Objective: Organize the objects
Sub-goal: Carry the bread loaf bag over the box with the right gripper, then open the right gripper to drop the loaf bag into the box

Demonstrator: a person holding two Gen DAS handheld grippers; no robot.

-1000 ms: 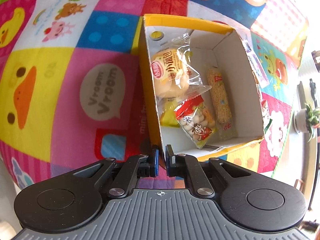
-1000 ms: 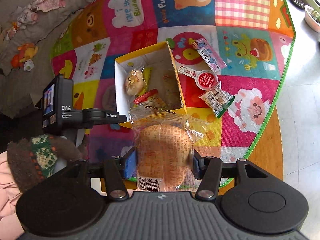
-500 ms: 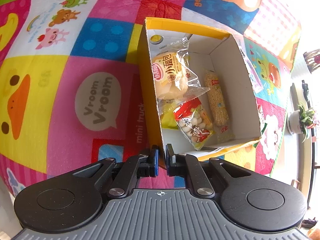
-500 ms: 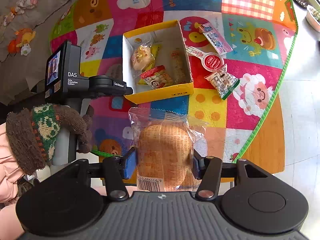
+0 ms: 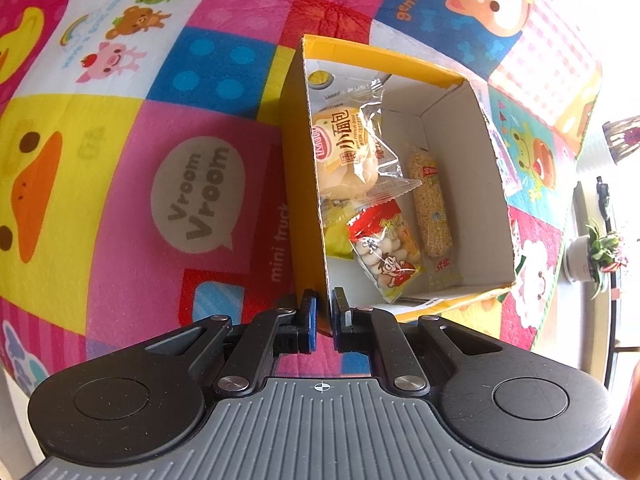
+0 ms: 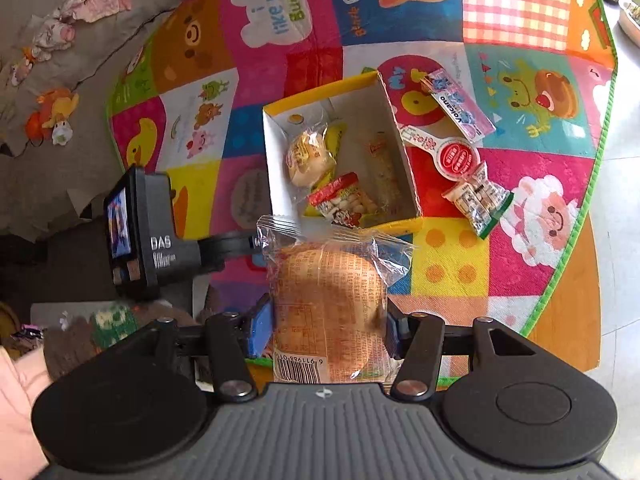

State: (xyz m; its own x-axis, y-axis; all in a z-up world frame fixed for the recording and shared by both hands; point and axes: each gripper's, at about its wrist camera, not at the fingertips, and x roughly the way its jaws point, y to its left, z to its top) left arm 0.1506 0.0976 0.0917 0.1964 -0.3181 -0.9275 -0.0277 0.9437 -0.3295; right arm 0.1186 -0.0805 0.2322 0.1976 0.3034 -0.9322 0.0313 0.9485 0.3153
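Note:
A yellow cardboard box [image 5: 294,168], white inside, lies open on the colourful play mat. It holds a wrapped bun [image 5: 348,152], a red and yellow snack bag [image 5: 384,252], a grain bar [image 5: 432,208] and a yellow packet under them. My left gripper [image 5: 323,320] is shut on the box's near left corner wall. In the right wrist view my right gripper [image 6: 326,332] is shut on a clear-wrapped bread bun [image 6: 328,312], held above the mat just in front of the box [image 6: 320,94]. The wrapper's top hides the box's near edge.
Three loose snack packets lie right of the box: a Volcano packet [image 6: 460,106], a round red and white one [image 6: 452,156], a green-edged candy bag [image 6: 478,204]. The left gripper's camera unit [image 6: 140,236] and a knitted sleeve [image 6: 80,340] are at left. A potted plant [image 5: 596,252] stands off the mat.
The right gripper has shifted with the bun still in it, so the box now sits lower and further right in its view. The left gripper keeps its hold on the box corner.

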